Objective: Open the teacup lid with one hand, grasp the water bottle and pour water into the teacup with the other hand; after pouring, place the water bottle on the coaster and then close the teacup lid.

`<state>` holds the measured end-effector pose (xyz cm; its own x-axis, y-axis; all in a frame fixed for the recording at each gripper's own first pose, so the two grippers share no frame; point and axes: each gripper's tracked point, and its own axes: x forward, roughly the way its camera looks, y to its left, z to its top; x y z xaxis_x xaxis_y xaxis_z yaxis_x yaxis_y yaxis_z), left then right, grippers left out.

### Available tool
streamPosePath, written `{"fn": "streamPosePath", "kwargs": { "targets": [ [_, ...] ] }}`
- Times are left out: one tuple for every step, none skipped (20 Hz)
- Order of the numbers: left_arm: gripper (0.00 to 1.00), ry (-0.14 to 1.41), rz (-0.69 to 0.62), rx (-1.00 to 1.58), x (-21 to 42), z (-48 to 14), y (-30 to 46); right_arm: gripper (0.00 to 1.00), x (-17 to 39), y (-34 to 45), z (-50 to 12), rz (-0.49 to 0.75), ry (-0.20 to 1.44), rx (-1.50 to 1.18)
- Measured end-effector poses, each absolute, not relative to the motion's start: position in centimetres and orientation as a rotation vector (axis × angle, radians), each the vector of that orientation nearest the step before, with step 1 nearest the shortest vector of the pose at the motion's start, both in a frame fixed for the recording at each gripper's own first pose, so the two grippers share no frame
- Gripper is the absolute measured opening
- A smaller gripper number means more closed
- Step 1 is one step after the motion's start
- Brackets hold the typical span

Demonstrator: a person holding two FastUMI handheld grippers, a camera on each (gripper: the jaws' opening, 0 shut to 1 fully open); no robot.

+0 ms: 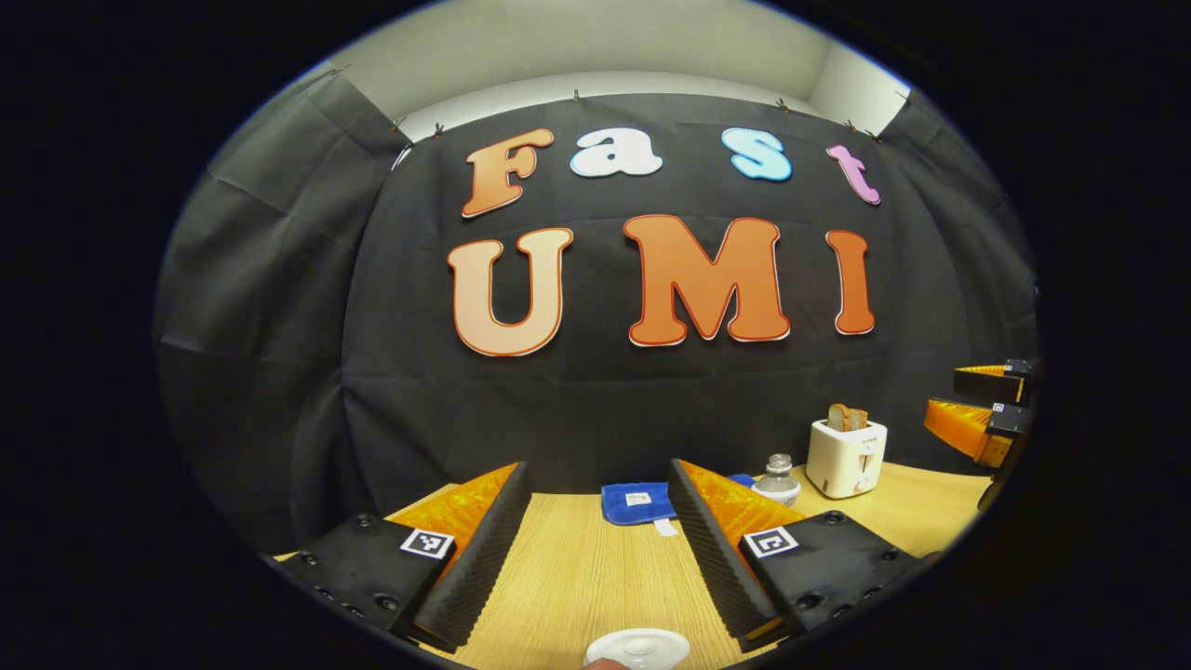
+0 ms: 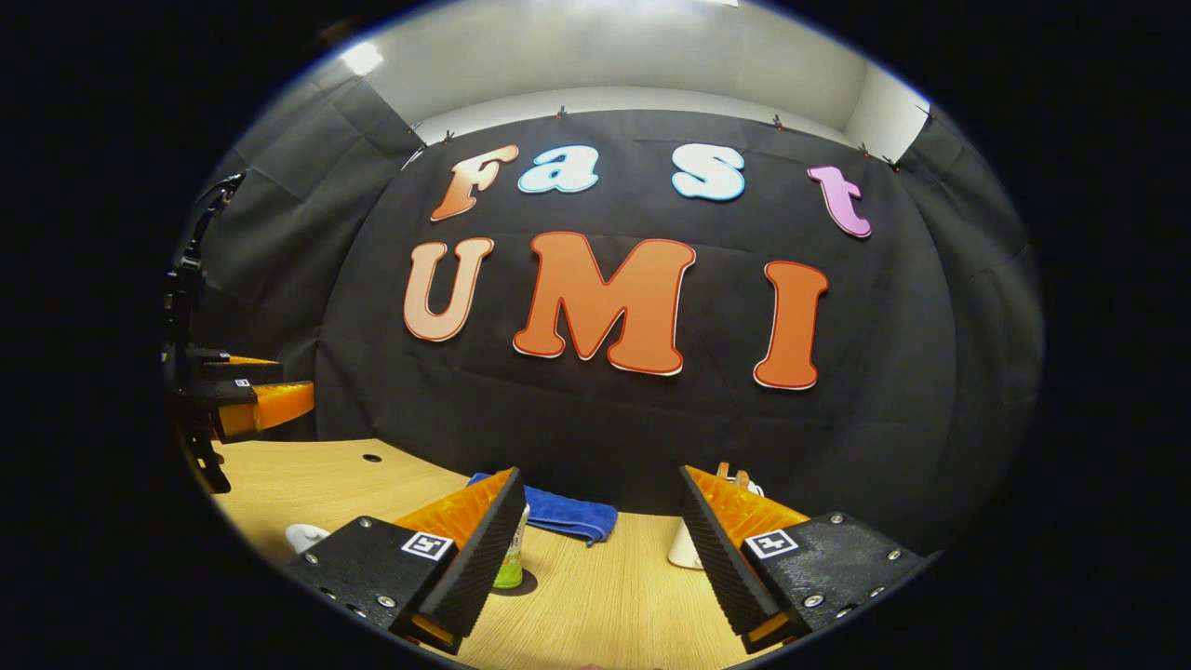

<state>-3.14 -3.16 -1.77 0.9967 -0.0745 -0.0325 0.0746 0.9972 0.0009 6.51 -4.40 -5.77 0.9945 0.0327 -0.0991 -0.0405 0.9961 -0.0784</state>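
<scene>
Left hand-held gripper [image 1: 599, 549] fingers spread apart, nothing between them, above the desk [image 1: 577, 577]. Teacup lid [image 1: 638, 649] on desk at bottom edge, just below. Water bottle [image 1: 777, 480] stands farther back, beside white toaster [image 1: 846, 456] and blue cloth [image 1: 636, 502]; cloth's white tag unreadable. Right hand-held gripper [image 2: 600, 549] also apart, holding nothing.

This is a staged recording booth, not a real home. Black cloth [image 1: 279, 307], clipped along its top edge, hangs as walls on 3 sides beneath a plain white wall [image 1: 595, 46]. A light wood-grain table [image 1: 595, 577] carries household props: a white toaster [image 1: 845, 456] holding bread, a folded blue towel [image 1: 635, 502] and a small water bottle [image 1: 777, 479].
</scene>
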Motion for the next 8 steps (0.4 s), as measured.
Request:
{"fn": "streamPosePath", "kwargs": {
  "targets": [
    [0.97, 0.034, -0.075, 0.008, -3.14, -1.83, -3.22, 0.98, 6.47, -4.39, -5.77, 0.038, 0.098, -0.079],
    [0.97, 0.032, -0.073, 0.012, -3.20, -1.83, -3.18, 0.98, 6.43, -4.35, -5.76, 0.037, 0.097, -0.078],
    [0.97, 0.028, -0.075, 0.012, -3.28, -1.75, -3.27, 0.98, 6.39, -4.39, -5.81, 0.038, 0.097, -0.076],
    [0.97, 0.025, -0.078, 0.009, -3.34, -1.75, -3.39, 0.98, 6.39, -4.29, -5.86, 0.040, 0.098, -0.076],
    [0.97, 0.024, -0.079, 0.006, -3.43, -1.67, -3.36, 0.98, 6.35, -4.32, -5.98, 0.039, 0.100, -0.077],
    [0.97, 0.025, -0.077, 0.005, -3.47, -1.75, -3.29, 0.98, 6.31, -4.19, -6.04, 0.042, 0.102, -0.080],
    [0.97, 0.026, -0.076, 0.005, -3.44, -1.84, -3.24, 0.95, 6.21, -4.12, -6.14, 0.042, 0.104, -0.084],
    [0.97, 0.027, -0.075, 0.005, -3.43, -1.94, -3.14, 0.95, 6.12, -4.08, -6.21, 0.043, 0.105, -0.088]
  ]
}}
